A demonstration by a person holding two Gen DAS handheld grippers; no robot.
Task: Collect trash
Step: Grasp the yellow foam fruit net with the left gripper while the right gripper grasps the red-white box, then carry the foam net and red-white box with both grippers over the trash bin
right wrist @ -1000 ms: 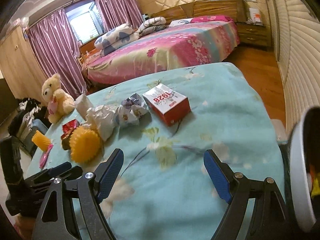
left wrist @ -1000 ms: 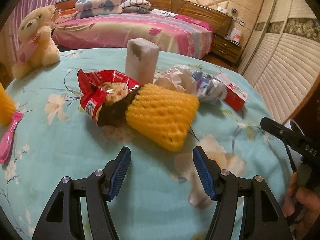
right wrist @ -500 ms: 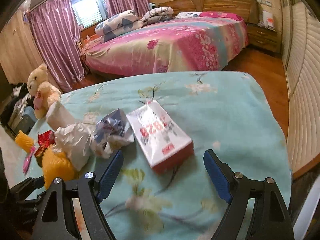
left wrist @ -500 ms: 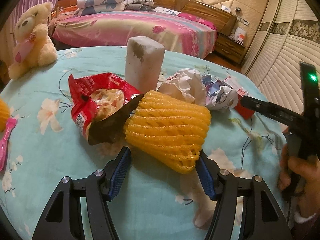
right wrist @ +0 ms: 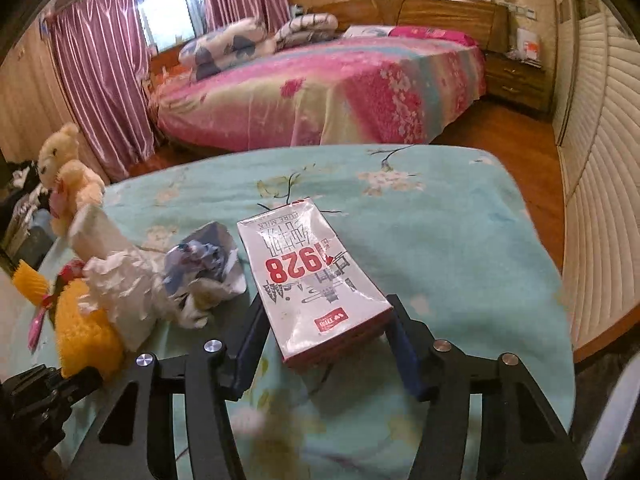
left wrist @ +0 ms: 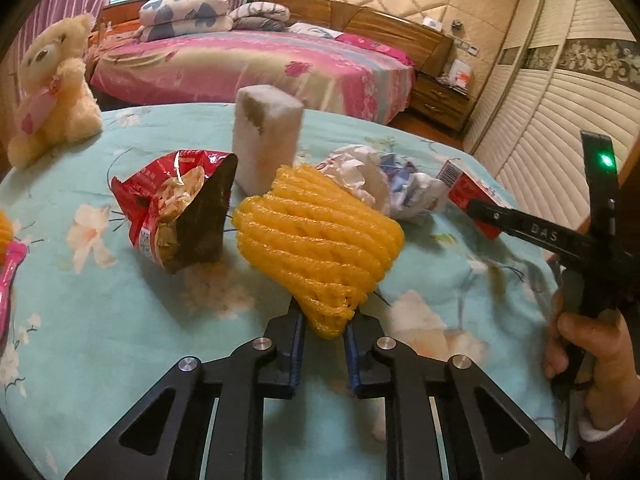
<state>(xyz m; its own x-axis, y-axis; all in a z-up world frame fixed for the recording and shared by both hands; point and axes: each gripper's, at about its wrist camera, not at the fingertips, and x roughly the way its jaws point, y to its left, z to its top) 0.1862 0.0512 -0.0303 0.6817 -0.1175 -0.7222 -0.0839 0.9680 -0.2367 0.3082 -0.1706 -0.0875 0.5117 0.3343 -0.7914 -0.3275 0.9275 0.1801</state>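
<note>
My left gripper (left wrist: 323,326) is shut on the near corner of a yellow foam fruit net (left wrist: 320,236), which is tilted up off the teal tablecloth (left wrist: 100,320). A red snack bag (left wrist: 176,208) lies just left of it, a white foam block (left wrist: 266,140) behind, crumpled white paper (left wrist: 356,172) and a crumpled foil wrapper (left wrist: 412,192) to the right. My right gripper (right wrist: 326,330) has closed in around the near end of a red and white milk carton (right wrist: 316,276), its jaws beside or touching the sides. The net (right wrist: 80,328), paper (right wrist: 128,292) and wrapper (right wrist: 204,264) show at its left.
A teddy bear (left wrist: 52,88) sits at the table's far left edge. A pink object (left wrist: 10,280) and another yellow net (left wrist: 5,232) lie at the left edge. A bed (right wrist: 320,92) stands beyond the table, louvred wardrobe doors (left wrist: 552,120) at the right.
My left gripper moved forward, shut on the yellow net and tipped it up. My right gripper moved forward to the milk carton and narrowed around its near end.
</note>
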